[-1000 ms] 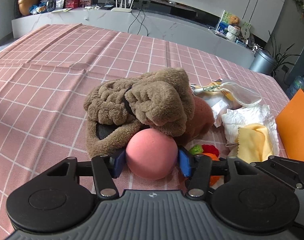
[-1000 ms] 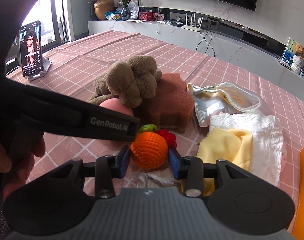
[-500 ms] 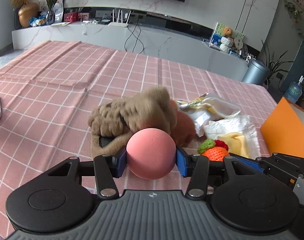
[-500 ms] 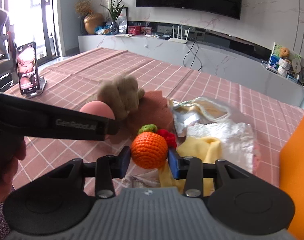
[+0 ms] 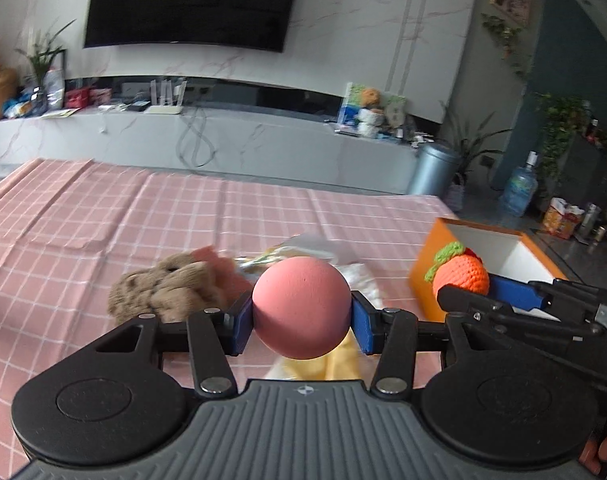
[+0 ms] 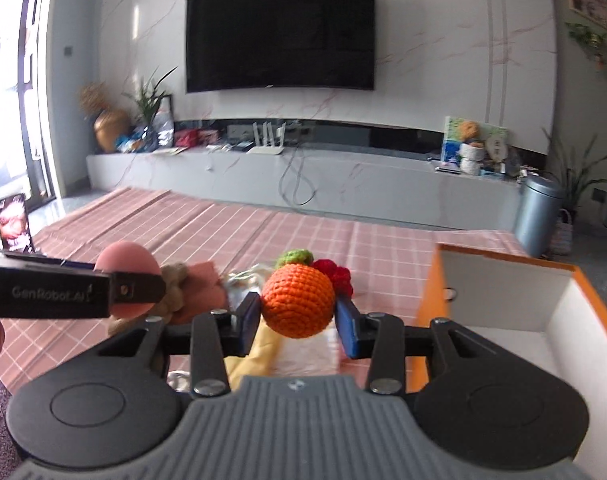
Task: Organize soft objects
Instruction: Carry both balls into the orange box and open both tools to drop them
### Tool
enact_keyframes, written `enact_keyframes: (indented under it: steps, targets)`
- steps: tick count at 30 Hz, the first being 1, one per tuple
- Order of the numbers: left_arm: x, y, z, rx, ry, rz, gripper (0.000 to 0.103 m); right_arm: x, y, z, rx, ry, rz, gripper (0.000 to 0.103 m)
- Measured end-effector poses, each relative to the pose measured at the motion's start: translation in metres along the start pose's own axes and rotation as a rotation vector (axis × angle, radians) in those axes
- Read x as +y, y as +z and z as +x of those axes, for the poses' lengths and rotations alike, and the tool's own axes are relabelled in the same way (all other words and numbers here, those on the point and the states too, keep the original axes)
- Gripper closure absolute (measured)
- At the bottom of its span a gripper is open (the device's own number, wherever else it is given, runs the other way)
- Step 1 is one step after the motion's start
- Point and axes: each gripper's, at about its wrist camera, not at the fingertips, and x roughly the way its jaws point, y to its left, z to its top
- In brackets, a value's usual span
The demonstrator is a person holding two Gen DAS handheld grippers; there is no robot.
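Left tool [image 5: 301,316] pads around pink ball [image 5: 301,308]

The pink ball [image 5: 301,308] hides most of the blurred yellow cloth [image 5: 335,364] beneath it.

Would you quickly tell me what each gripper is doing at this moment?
Left gripper: closed on the pink ball.
Right gripper: closed on the orange crocheted fruit.

I now have the pink ball [image 5: 301,307] and the knitted orange [image 6: 297,300] up off the tablecloth [image 5: 103,216], no longer down among the pile. The brown plush [image 5: 167,288] sits farther off, and the orange box [image 6: 503,300] is now close at my right.
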Motion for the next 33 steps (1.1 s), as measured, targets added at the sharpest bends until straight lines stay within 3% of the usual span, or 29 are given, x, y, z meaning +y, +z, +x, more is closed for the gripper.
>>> enact_keyframes:
  steps: [6,9,15,19,22,28,33]
  targets:
    - [-0.068,0.007,0.003,0.004,-0.177,0.147,0.047,-0.065,-0.001,-0.039,0.043,-0.066,0.095,0.063]
    - [-0.110,0.007,0.015,0.041,-0.281,0.248,0.047,-0.098,-0.006,-0.047,0.125,-0.091,0.115,0.063]
    - [-0.189,0.000,0.044,0.132,-0.426,0.479,0.046,-0.146,-0.028,-0.052,0.309,-0.154,0.035,0.063]
    - [-0.222,-0.002,0.073,0.225,-0.445,0.559,0.046,-0.174,-0.033,-0.044,0.407,-0.139,0.041,0.063]
    - [-0.236,-0.002,0.094,0.325,-0.449,0.563,0.046,-0.183,-0.037,-0.032,0.478,-0.116,0.039,0.063]
    - [-0.244,-0.007,0.124,0.473,-0.411,0.632,0.045,-0.196,-0.048,-0.004,0.598,-0.081,0.000,0.062]
    - [-0.249,-0.009,0.148,0.589,-0.425,0.707,0.044,-0.203,-0.051,0.015,0.678,-0.036,-0.009,0.062]
